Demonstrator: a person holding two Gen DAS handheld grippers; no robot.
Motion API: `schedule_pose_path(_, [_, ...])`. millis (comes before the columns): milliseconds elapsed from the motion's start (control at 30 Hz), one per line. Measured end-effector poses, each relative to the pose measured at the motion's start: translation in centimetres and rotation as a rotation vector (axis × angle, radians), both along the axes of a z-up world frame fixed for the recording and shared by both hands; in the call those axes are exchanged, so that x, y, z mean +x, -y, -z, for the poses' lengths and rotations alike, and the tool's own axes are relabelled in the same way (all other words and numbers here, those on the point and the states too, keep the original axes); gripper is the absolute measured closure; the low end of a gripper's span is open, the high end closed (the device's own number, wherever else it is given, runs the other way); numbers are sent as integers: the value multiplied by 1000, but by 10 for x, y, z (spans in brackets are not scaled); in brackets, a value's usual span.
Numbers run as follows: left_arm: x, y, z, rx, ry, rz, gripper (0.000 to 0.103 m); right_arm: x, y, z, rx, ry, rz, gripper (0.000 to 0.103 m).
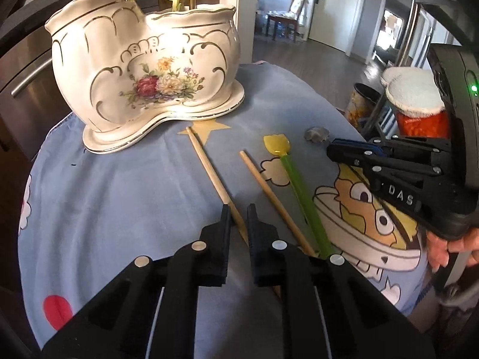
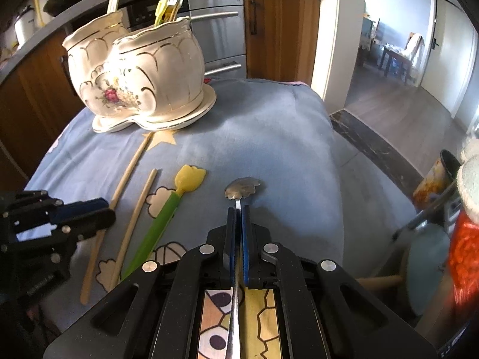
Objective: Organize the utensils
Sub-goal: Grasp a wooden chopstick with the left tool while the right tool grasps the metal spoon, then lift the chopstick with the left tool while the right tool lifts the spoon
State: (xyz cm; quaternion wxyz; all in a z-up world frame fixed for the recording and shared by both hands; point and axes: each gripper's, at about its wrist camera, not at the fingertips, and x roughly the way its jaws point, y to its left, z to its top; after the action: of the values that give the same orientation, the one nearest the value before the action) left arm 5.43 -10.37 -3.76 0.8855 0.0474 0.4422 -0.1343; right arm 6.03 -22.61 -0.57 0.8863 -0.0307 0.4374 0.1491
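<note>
— How are the grippers held?
— Both are tilted down over the blue cloth (image 2: 269, 137). The left gripper (image 1: 238, 214) is clamped on a wooden chopstick (image 1: 209, 170); the right gripper (image 2: 238, 211) is closed on a metal spoon (image 2: 242, 188), near the ceramic holder (image 2: 134, 74).

The table (image 2: 284, 137) is covered by a light blue cloth printed with cartoon figures, clouds and a yellow star. A white double-bowled ceramic holder (image 1: 143, 71) with gold trim and a painted flower bouquet stands at its far side. In front of the holder lie two pale wooden chopsticks (image 1: 209, 170) side by side, then a green-handled plastic spoon with a yellow tulip-shaped bowl (image 1: 295, 185), and farthest right a metal spoon with a scalloped bowl (image 2: 243, 188).
</note>
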Motion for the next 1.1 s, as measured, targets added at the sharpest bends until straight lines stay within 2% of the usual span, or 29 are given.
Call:
schedule_pose_path(200, [-1, -19, -3, 15, -37, 39, 96, -3, 4, -3, 7, 1, -8, 83])
schedule_pose_path(267, [-4, -25, -3, 46, -43, 53, 97, -4, 5, -2, 1, -3, -8, 78])
schedule_pose_path(467, [-18, -43, -3, 154, -65, 114, 97, -1, 2, 2, -15, -10, -13, 78])
schedule_pose_path(700, [-26, -58, -3, 152, -90, 112, 95, 4, -5, 2, -37, -4, -20, 78])
schedule_pose_path(733, [-26, -58, -2, 149, -94, 109, 94, 4, -6, 2, -41, -2, -21, 79])
schedule_pose_path(833, [-27, -61, -1, 123, -94, 103, 85, 3, -10, 3, -38, 6, -33, 89])
schedule_pose_path(900, [-24, -63, -1, 101, -99, 95, 83, 3, -11, 3, -32, 11, -38, 99])
schedule_pose_path(1000, [-25, -64, -2, 89, -94, 96, 84, 2, -13, 2, -26, 24, -39, 99])
schedule_pose_path(1100, [-27, -69, -4, 73, -85, 92, 89, -1, -12, -2, -4, 42, -41, 99])
